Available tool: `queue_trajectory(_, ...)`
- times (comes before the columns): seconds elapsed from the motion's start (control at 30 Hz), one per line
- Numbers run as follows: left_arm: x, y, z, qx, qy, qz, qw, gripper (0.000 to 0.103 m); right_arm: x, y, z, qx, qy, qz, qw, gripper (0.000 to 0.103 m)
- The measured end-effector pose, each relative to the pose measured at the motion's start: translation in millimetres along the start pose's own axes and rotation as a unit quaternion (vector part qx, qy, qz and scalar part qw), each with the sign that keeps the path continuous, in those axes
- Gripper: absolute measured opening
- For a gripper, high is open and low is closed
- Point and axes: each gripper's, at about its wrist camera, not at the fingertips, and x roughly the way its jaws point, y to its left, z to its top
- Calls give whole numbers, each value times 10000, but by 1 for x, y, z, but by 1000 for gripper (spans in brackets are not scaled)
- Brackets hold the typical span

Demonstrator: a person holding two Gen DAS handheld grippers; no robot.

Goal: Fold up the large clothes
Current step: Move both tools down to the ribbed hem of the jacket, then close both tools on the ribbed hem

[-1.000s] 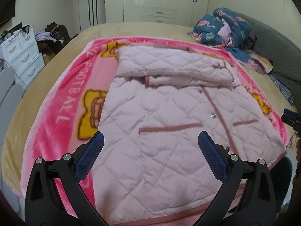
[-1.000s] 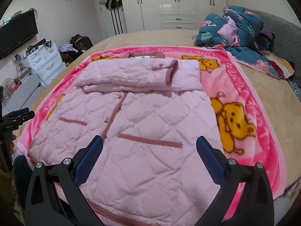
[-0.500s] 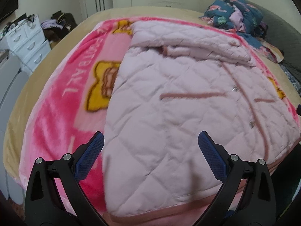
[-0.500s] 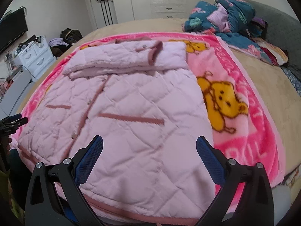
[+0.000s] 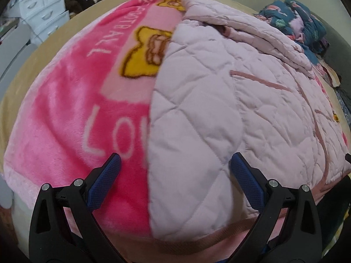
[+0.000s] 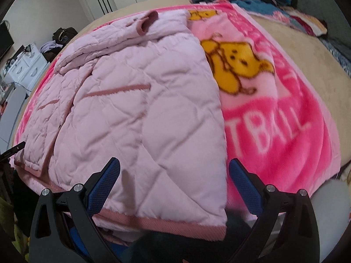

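A pale pink quilted jacket [image 5: 219,100] lies flat, front up, on a pink cartoon blanket [image 5: 72,100], with its sleeves folded across the chest at the far end. My left gripper [image 5: 174,168] is open, low over the jacket's near left hem corner, straddling its side edge. In the right wrist view the same jacket [image 6: 140,114] shows its darker pink hem band [image 6: 166,223]. My right gripper [image 6: 174,171] is open, straddling the near right hem corner. Neither holds anything.
The blanket [image 6: 285,118] covers a beige bed [image 6: 311,50]. A heap of blue patterned clothes [image 5: 296,19] lies at the far right. White drawers [image 5: 43,17] and bags stand to the left of the bed, wardrobes behind.
Both grippers have dropped lower and closer to the jacket's near hem, the left sliding to the left corner and the right to the right corner. Both stay open.
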Motion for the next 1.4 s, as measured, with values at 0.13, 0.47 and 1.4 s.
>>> queue_trajectory(0.13, 4, -15, -3, 123, 96, -338, 9993, 94, 2, -3, -8, 52, 197, 156, 9997, 99)
queue_trajectory(0.47, 6, -16, -7, 84, 188, -405, 9990, 94, 2, 5, -23, 74, 440, 494, 9978, 85)
queue_trajectory(1.4, -44, -17, 17, -235, -598, -1118, 9917, 10, -78, 22, 67, -216, -1703, 1440, 9746, 13)
